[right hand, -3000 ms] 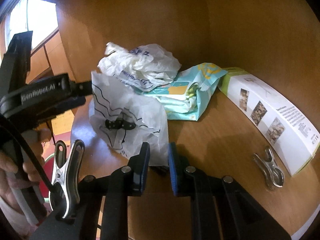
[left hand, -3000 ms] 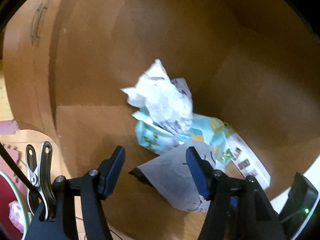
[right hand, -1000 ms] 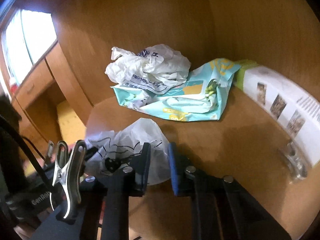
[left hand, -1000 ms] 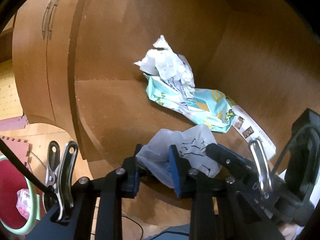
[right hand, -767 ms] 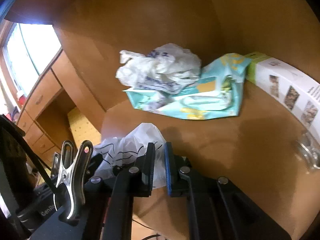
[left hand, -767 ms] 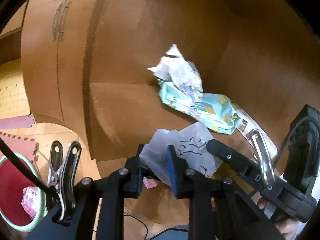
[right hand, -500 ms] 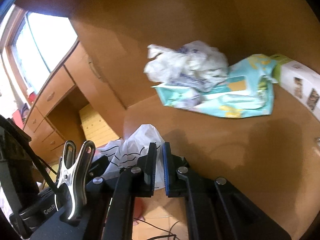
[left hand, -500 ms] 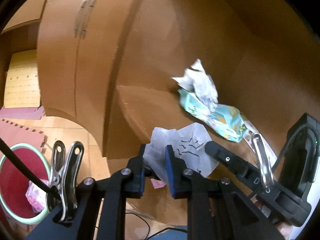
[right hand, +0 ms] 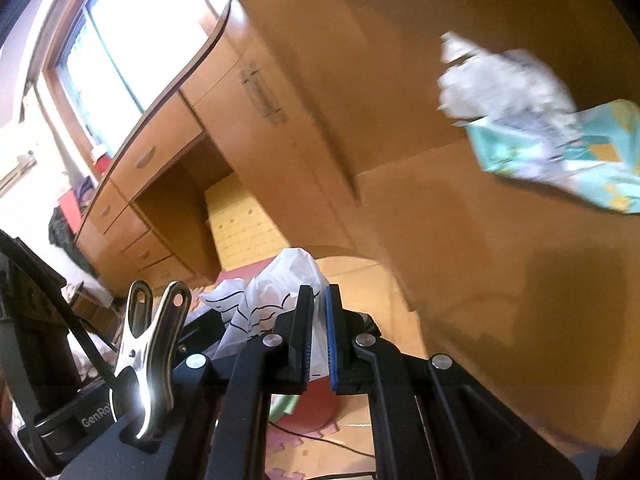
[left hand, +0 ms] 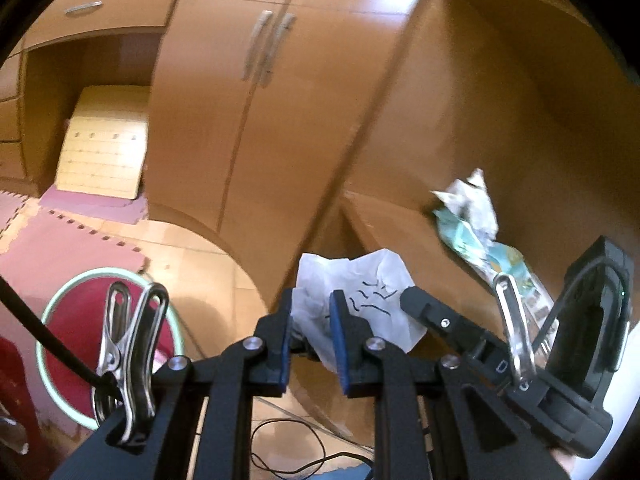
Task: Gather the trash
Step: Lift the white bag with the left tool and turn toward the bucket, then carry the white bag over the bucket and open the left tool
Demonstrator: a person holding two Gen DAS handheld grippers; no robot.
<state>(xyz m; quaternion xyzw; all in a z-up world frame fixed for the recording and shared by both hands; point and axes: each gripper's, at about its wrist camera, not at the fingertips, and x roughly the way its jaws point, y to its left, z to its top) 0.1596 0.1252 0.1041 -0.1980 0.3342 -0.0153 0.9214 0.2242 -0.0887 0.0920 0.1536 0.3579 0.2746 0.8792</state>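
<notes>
A thin white plastic bag with black squiggles point(left hand: 360, 300) hangs in the air off the shelf's front edge, held at two places. My left gripper point(left hand: 311, 308) is shut on its left part. My right gripper point(right hand: 318, 304) is shut on another fold of the same bag point(right hand: 288, 284); its black body point(left hand: 460, 332) shows at the right of the left wrist view. On the wooden shelf point(left hand: 400, 232) behind lie a crumpled white bag point(left hand: 472, 204) on a teal wrapper point(left hand: 476, 248), seen blurred in the right wrist view as the white bag point(right hand: 504, 84) and teal wrapper point(right hand: 568, 148).
A round red bin with a pale green rim point(left hand: 84, 340) stands on the floor at lower left. Wooden cupboard doors point(left hand: 256, 80) and a desk with drawers point(right hand: 132, 184) lie beyond. Pink foam mats point(left hand: 60, 236) and a cable point(left hand: 288, 452) are on the floor.
Both grippers have closed tight on the white bag and carried it leftward off the shelf. The views have swung left, bringing cupboard, floor and bin into sight.
</notes>
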